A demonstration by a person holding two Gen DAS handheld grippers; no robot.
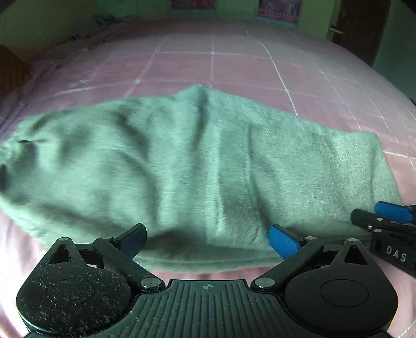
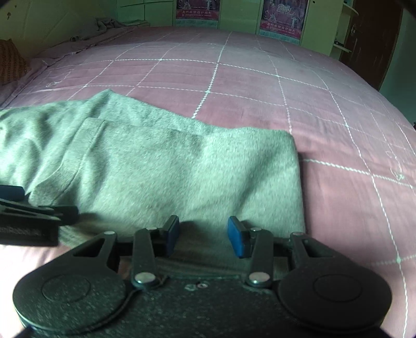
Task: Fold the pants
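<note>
Pants (image 1: 182, 166) of grey-green fleecy cloth lie spread on a bed (image 1: 213, 67), filling the middle of the left wrist view from the left edge to a squared-off end at the right. The bed carries a pink cover crossed by thin white stitched lines, and it takes up most of both frames. In the right wrist view the pants (image 2: 156, 166) occupy the left and centre, with an upper layer ending in a straight edge at centre right and a seam running down at centre left.

Green walls close off the top of both frames. Two posters (image 2: 283, 18) hang at the upper centre, a dark door (image 2: 371, 39) stands at the upper right, and a patterned brown cushion (image 2: 11, 59) sits at the upper left edge.

At the bottom of its own view, the left gripper (image 1: 208, 243) holds its fingers spread wide, one dark and one blue (image 1: 283, 240), over the near edge of the cloth with nothing clamped between them; the same gripper (image 2: 39, 205) enters the right wrist view at the left edge. The right gripper (image 2: 204, 235), at bottom centre of its view, has its fingers at a narrower gap above the near hem, the blue pads apart and not pinching the cloth. That gripper (image 1: 384, 215) also shows at the lower right of the left wrist view, just beside the pants' right end.
</note>
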